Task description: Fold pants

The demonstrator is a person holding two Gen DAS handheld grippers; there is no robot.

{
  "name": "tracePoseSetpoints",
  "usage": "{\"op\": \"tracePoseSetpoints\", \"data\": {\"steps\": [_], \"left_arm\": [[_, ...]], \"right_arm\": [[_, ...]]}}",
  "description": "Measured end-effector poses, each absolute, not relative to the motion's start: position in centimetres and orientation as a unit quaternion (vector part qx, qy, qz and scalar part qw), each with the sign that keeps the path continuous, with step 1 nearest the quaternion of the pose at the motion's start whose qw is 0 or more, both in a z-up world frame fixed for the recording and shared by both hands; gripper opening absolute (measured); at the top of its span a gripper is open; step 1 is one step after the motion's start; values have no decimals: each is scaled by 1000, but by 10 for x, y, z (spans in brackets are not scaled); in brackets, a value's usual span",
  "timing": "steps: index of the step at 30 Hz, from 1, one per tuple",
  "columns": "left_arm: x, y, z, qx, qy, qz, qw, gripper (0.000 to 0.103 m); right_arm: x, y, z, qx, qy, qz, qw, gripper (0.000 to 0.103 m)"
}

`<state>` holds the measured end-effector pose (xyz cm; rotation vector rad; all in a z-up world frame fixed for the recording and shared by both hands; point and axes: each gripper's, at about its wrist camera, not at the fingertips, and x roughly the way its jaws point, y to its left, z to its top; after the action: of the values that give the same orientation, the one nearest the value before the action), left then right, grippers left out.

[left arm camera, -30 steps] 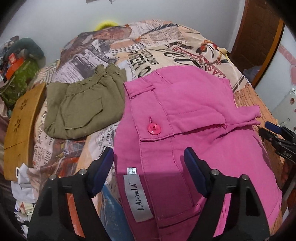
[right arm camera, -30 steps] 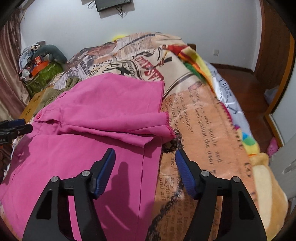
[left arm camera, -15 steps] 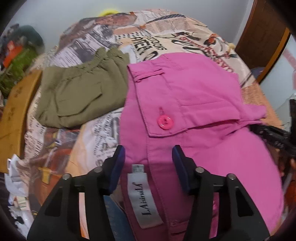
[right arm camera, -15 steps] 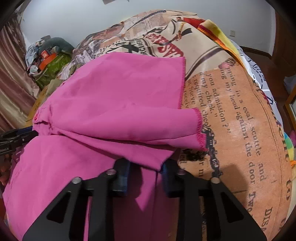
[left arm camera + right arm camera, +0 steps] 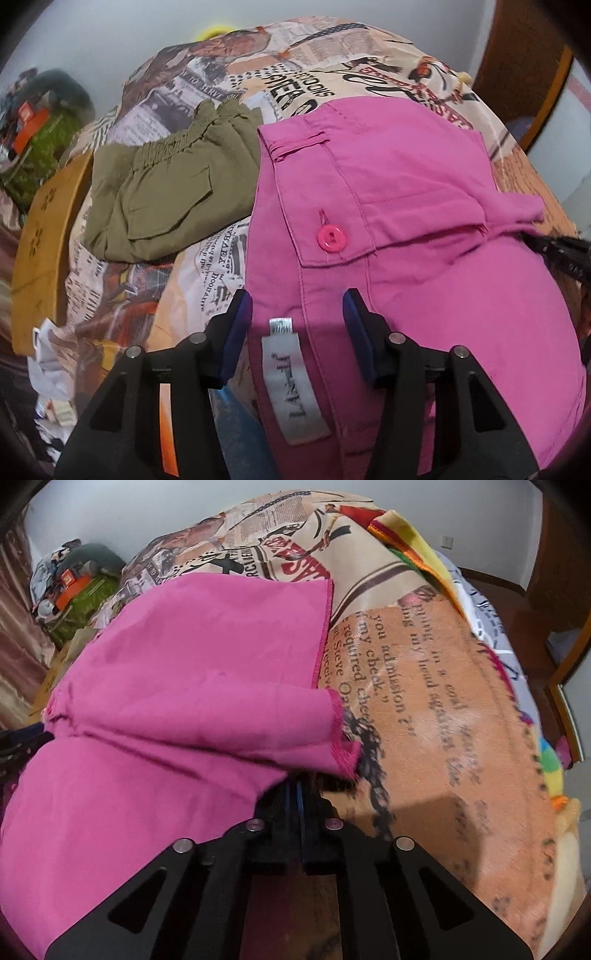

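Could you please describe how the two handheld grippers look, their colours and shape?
Both the left gripper and the right gripper are matte black plastic, with two angular arms that have triangular cut-outs and round silver rivets at the joints. The jaws carry dark blue pads. No cables, markings, hand or sleeve can be seen.

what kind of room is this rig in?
Most likely a bedroom. The pink pants and folded olive shorts lie on a bed covered by a newspaper-print blanket, with a plain wall and a wooden door frame behind.
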<state>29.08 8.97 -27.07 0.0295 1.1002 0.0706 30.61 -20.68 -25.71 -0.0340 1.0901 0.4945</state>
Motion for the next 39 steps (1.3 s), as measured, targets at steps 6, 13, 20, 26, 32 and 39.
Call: {"op": "tracePoseSetpoints", "data": {"steps": [6, 13, 20, 26, 32, 39], "left_arm": [[286, 92, -245, 22, 504, 21, 863, 54], [309, 92, -239, 9, 504, 10, 864, 61], [340, 100, -270, -62, 552, -14, 832, 61], [349, 97, -282, -86, 562, -26, 822, 61], [342, 82, -279, -22, 540, -15, 841, 47], [339, 87, -281, 4, 518, 28, 855, 41]], "right_arm": [[291, -229, -230, 1, 477, 244, 844, 42], [310, -230, -220, 40, 457, 227, 859, 49], [330, -220, -249, 69, 495, 221, 837, 49], [336, -209, -265, 103, 511, 253, 815, 33], [337, -194, -264, 60, 493, 265, 827, 11], [333, -176, -264, -47, 466, 252, 847, 8]]}}
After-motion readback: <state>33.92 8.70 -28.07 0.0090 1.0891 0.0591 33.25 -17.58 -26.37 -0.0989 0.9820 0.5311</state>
